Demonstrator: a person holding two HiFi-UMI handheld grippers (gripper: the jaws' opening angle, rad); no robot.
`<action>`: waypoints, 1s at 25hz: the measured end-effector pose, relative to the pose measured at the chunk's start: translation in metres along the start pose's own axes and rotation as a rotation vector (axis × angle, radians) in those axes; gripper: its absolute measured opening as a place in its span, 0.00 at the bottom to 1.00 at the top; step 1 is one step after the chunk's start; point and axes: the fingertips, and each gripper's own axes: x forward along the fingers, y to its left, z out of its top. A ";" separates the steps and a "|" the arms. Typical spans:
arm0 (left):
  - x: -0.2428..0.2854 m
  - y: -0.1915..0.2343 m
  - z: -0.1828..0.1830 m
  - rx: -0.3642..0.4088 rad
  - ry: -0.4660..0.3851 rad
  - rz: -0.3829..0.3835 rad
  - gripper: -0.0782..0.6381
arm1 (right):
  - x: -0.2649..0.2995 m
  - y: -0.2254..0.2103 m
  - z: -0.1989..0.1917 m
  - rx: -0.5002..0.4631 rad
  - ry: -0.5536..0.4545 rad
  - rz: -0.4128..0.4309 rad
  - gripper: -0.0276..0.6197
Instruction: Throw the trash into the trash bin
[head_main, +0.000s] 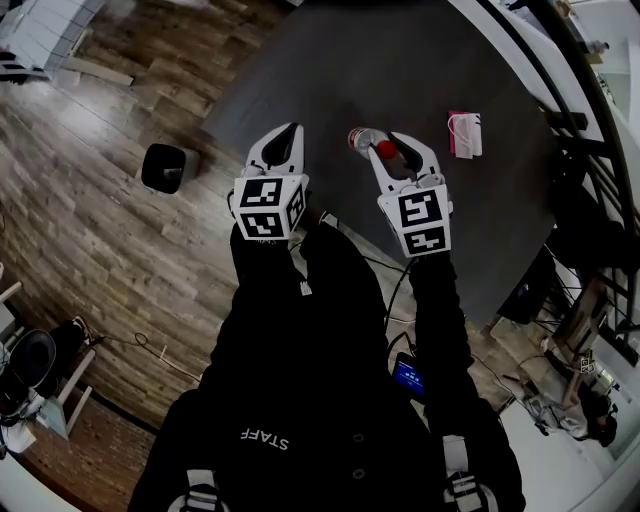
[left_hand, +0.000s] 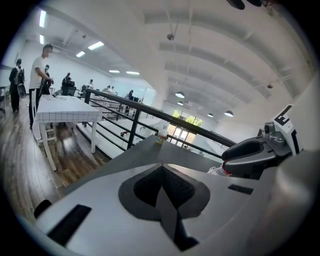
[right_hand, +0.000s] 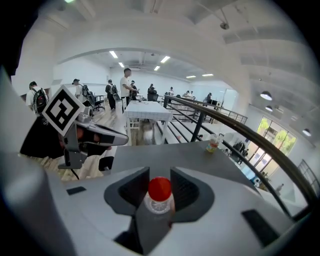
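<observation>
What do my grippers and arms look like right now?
Both match: the left gripper and right gripper have white, tapering shells with black ribbed pads inside. Each carries a white cube printed with black square markers. The sleeves are black.

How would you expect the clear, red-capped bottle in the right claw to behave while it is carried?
Probably light for its size: the bottle looks like thin clear plastic. It may flex or slip, since the right claw grips it up near the red cap. Being round, it would likely roll if set down on its side.
</observation>
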 end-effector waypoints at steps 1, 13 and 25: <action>-0.004 0.005 0.002 -0.005 -0.005 0.004 0.11 | 0.000 0.005 0.006 -0.005 -0.004 0.005 0.25; -0.051 0.074 0.015 -0.050 -0.050 0.087 0.11 | 0.025 0.059 0.058 -0.041 -0.045 0.052 0.25; -0.103 0.140 0.022 -0.123 -0.108 0.188 0.11 | 0.045 0.135 0.123 -0.190 -0.075 0.179 0.25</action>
